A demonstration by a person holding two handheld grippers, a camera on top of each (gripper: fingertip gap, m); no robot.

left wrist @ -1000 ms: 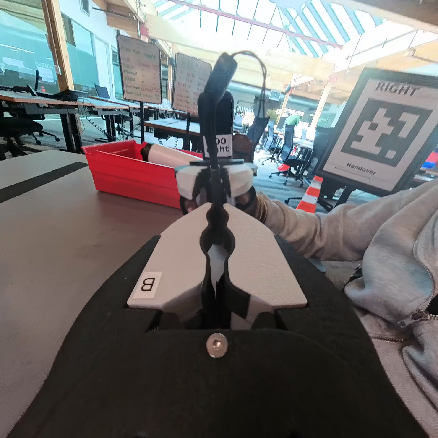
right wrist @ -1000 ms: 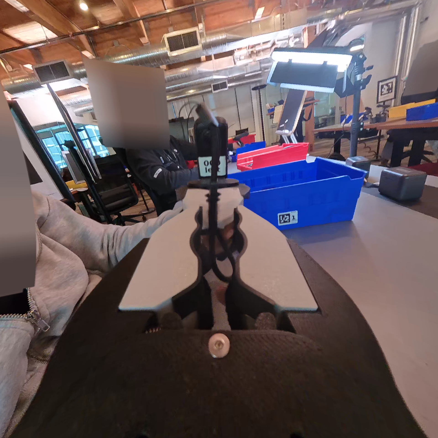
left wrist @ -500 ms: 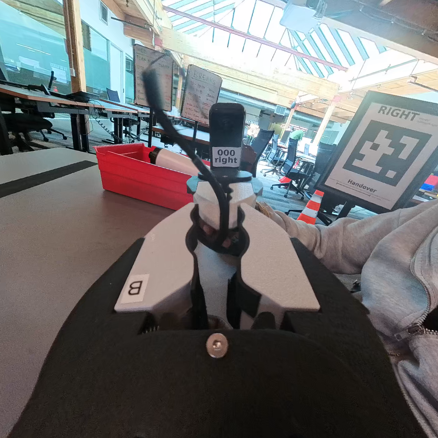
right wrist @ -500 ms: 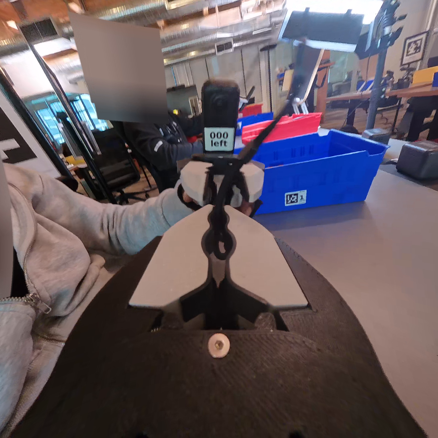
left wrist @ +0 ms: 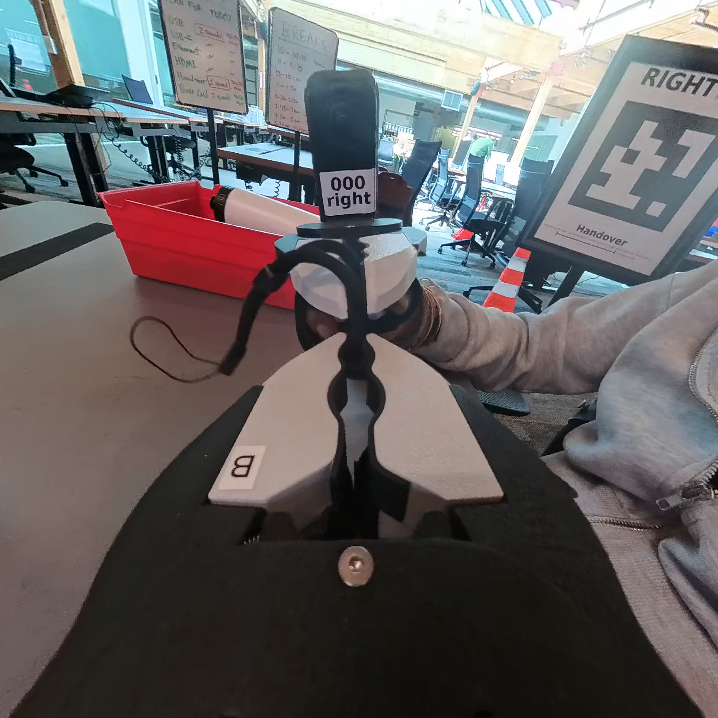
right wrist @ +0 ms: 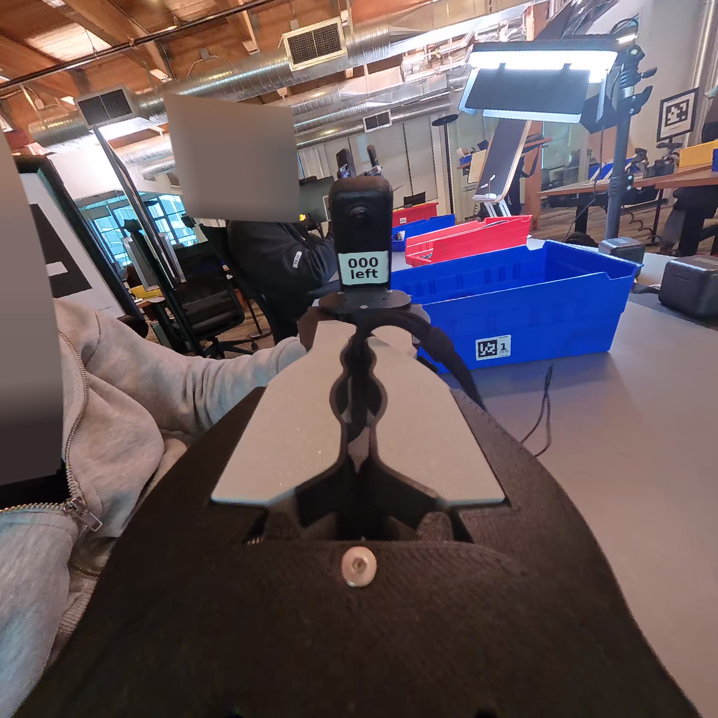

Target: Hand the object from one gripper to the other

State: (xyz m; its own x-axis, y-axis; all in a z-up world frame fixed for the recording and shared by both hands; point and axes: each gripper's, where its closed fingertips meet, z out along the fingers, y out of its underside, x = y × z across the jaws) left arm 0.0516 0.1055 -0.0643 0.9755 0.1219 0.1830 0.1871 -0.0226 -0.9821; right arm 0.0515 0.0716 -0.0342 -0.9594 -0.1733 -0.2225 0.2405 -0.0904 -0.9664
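While nose to nose, both claws (left wrist: 355,351) on black strap (left wrist: 248,314)

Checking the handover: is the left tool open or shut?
Shut on the cable: the left tool fingers pinch it at their tips, with barely a gap between them.

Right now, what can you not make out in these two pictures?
- Left wrist view: the red bin's wall hides its inside, except for a white bottle.
- Right wrist view: the blue bin's front wall hides its floor.
- Right wrist view: the cable passes behind the right gripper's black body, so that stretch is hidden.
- Left wrist view: the sign board is cut off by the right edge.
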